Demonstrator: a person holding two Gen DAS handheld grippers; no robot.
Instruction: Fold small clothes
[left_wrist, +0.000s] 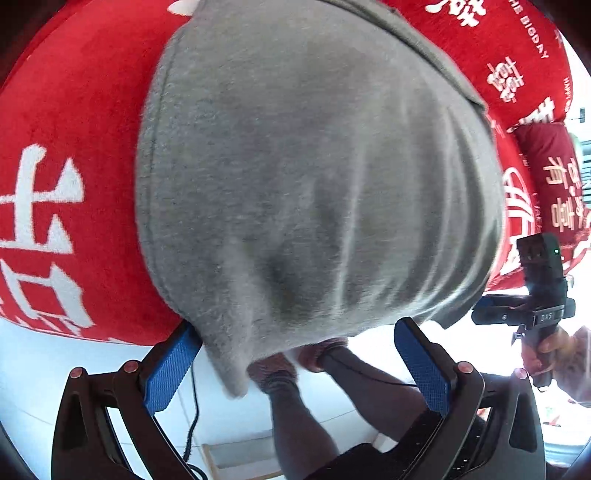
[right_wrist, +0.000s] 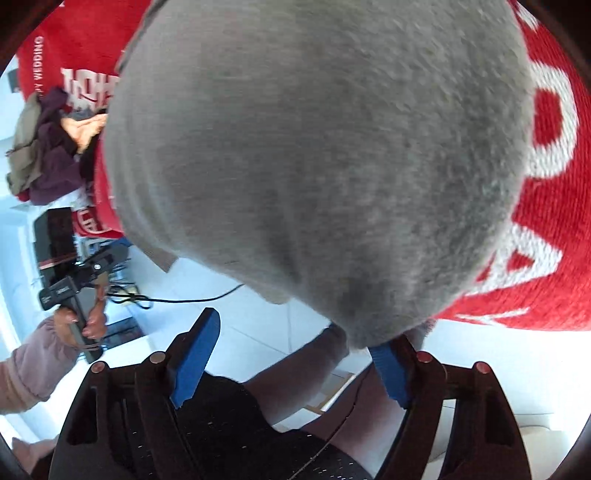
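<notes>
A: So, the grey fleece garment (left_wrist: 317, 177) lies on the red blanket (left_wrist: 74, 147), near hem overhanging?

B: Yes, soft and light. Left gripper (left_wrist: 295, 365) and right gripper (right_wrist: 291, 354) gape, holding nothing; pinch hem corners.

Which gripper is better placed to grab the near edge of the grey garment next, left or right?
Probably the left gripper: the grey garment hangs its corner between the open jaws. The right gripper has the hem only at one jaw, off-centre.
</notes>
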